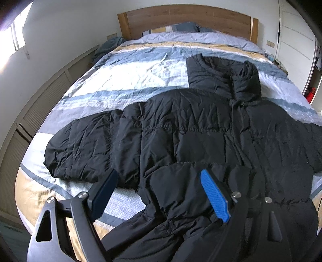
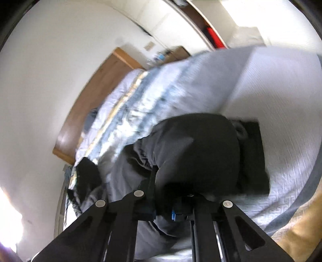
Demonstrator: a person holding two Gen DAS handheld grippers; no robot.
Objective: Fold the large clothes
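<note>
- A black puffer jacket lies spread across the foot half of the bed, front up, its hood pointing toward the wooden headboard.
- One sleeve stretches out flat to the left over the striped blue, white and tan bedcover.
- The left tongs hang over the jacket's lower hem with their blue pads spread wide, gripping nothing.
- The right wrist view is tilted and blurred by motion.
- There, the right tongs are pinched narrow on a bunch of the black jacket, which bulges up just ahead of them above the bedcover.
- Pillows sit against the headboard, well apart from the jacket.
</note>
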